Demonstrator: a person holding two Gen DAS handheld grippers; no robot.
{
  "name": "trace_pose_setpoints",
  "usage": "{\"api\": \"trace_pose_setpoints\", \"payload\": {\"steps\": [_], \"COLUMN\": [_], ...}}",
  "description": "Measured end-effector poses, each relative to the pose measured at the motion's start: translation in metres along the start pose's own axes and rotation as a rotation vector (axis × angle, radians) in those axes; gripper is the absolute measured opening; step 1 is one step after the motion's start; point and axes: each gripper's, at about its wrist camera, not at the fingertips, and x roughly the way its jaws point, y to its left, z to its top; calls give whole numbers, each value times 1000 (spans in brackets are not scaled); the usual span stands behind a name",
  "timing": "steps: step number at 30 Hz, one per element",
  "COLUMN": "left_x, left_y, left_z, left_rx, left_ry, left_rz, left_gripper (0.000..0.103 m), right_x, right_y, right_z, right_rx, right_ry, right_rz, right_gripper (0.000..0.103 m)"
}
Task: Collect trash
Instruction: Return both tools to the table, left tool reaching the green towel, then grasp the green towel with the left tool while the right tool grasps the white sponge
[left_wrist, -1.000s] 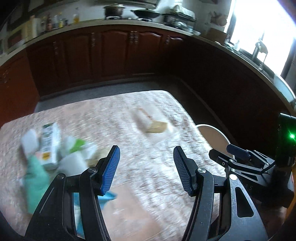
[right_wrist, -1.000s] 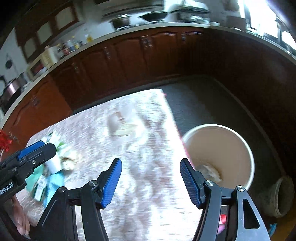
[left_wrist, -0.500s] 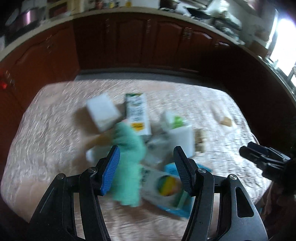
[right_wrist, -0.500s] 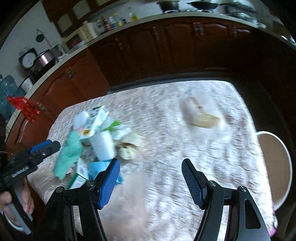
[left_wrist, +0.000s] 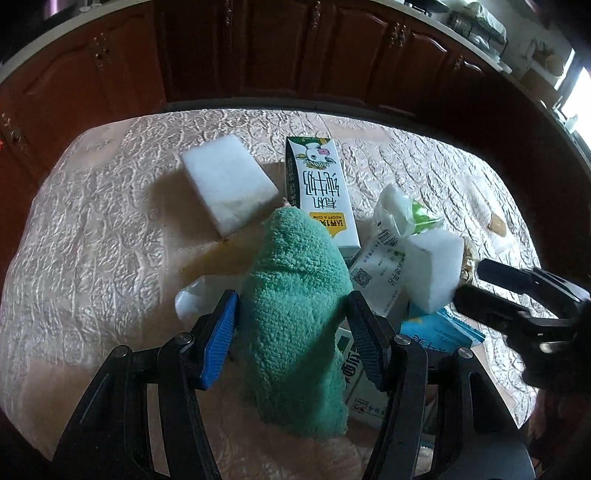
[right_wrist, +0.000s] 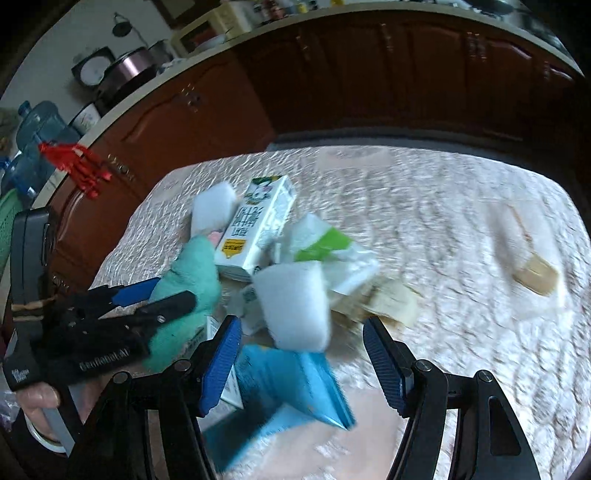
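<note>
A heap of trash lies on the cloth-covered table (left_wrist: 92, 229). A green fuzzy cloth (left_wrist: 295, 317) lies between the open fingers of my left gripper (left_wrist: 293, 332); the same cloth shows in the right wrist view (right_wrist: 188, 280). Around it lie a milk carton (left_wrist: 319, 192), a white foam block (left_wrist: 227, 182), a second white block (left_wrist: 434, 273), a green-and-white wrapper (left_wrist: 410, 216) and a blue packet (left_wrist: 439, 334). My right gripper (right_wrist: 303, 363) is open above the blue packet (right_wrist: 295, 384) and the white block (right_wrist: 293, 306).
A tan wrapper (right_wrist: 532, 269) lies apart at the table's right side; it also shows in the left wrist view (left_wrist: 493, 221). Dark wooden cabinets (left_wrist: 258, 55) curve behind the table. Water bottles (right_wrist: 33, 136) and a red ornament (right_wrist: 79, 166) stand at the left.
Both grippers have swung left from the bin side to the trash heap and come down close. The green cloth now lies between my left fingers. The white bin has left view.
</note>
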Motion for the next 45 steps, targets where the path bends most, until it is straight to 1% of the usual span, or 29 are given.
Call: {"api": "trace_pose_setpoints", "payload": {"steps": [1,2,3,4,5,6,9,10,11,13,16,18,21,22,24,25,26,32,34,35,36,37,38,39,40,42,45], "left_x": [1,1,0,-1,-4,-8,-22,-29,-33,-46,-62,-71,-78,-80,-84,-85,-87,-96,-96,-96,-95,-95,-94,-94,-94,-93,-94], "left_y": [0,0,1,4,6,9,15,17,18,18,13,10,8,7,8,10,12,28,29,29,28,27,24,22,19,11,-4], "left_z": [0,-1,-1,-1,-1,-1,0,2,3,5,10,12,10,9,7,6,6,0,-2,-3,-3,-4,-3,-3,-3,-1,0], "left_rx": [2,2,2,-3,-13,-20,-32,-38,-41,-45,-36,-30,-27,-27,-23,-22,-24,-55,-60,-62,-62,-63,-61,-58,-56,-44,-17], "left_ry": [0,1,3,3,1,-1,-22,-32,-40,-68,-108,-128,-144,-146,-151,-154,-156,-169,-169,-168,-167,-167,-167,-169,-171,-175,-184], "left_rz": [-7,-13,-17,-24,-35,-48,-80,-90,-96,-112,-117,-120,-121,-120,-109,-104,-100,-82,-80,-80,-82,-84,-85,-86,-88,-105,-124], "left_gripper": [55,52,46,42,40,37,35,34,34,33,33,33,33,33,33,33,33,33,33,33,33,33,33,33,33,33,33], "right_x": [6,11,17,24,27,27,14,5,-2,-19,-35,-37,-33,-29,-24,-19,-14,19,30,35,39,41,39,36,33,18,-15], "right_y": [2,2,2,1,-1,-4,-8,-9,-8,-8,-8,-9,-3,0,6,9,12,30,29,27,26,25,24,23,21,17,7], "right_z": [2,3,3,4,4,2,1,1,1,2,3,4,0,0,-1,-2,-2,1,5,6,6,5,4,3,1,0,-4], "right_rx": [-3,-3,0,4,13,25,33,38,41,42,25,15,-4,-6,-17,-26,-38,-192,-212,-221,-226,-230,-229,-222,-212,-179,-136], "right_ry": [10,17,24,38,48,41,-7,-26,-37,-77,-110,-104,-74,-61,-44,-38,-32,46,55,62,70,75,69,59,49,10,-61], "right_rz": [8,17,22,23,16,19,38,51,59,68,58,48,35,44,51,54,58,27,5,0,3,11,13,23,33,52,77], "right_gripper": [67,63,57,43,34,34,30,18,11,11,11,11,11,13,36,58,65,65,65,62,56,43,36,34,29,28,28]}}
